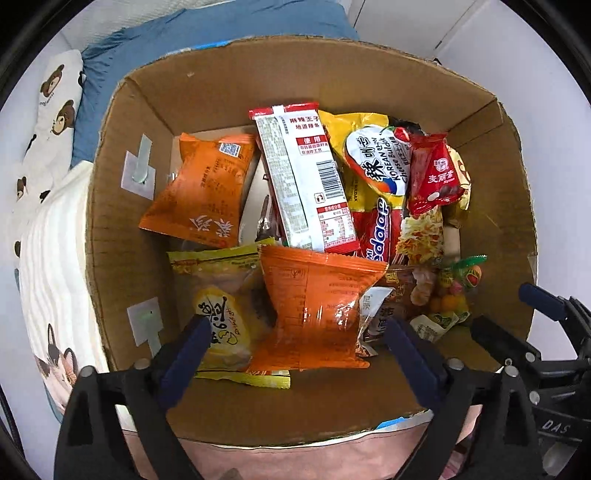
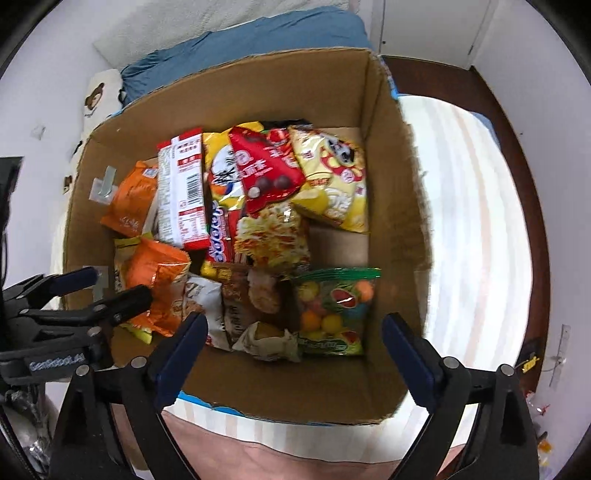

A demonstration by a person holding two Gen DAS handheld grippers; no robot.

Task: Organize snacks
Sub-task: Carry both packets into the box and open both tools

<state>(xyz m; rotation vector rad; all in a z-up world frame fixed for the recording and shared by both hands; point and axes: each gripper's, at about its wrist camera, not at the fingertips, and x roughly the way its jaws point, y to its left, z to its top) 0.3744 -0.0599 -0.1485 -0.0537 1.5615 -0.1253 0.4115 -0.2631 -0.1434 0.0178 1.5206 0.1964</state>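
Note:
An open cardboard box holds several snack packets. An orange packet lies nearest my left gripper, which is open and empty above the box's near side. A yellow packet lies under the orange one. A red-and-white packet and a second orange packet lie farther back. My right gripper is open and empty above a green candy bag. A yellow chip bag and a red packet lie at the back. The left gripper also shows in the right wrist view.
The box stands on a striped bedspread. A blue pillow and a bear-print pillow lie behind it. A dark wooden bed frame runs along the right. The right gripper shows at the left wrist view's right edge.

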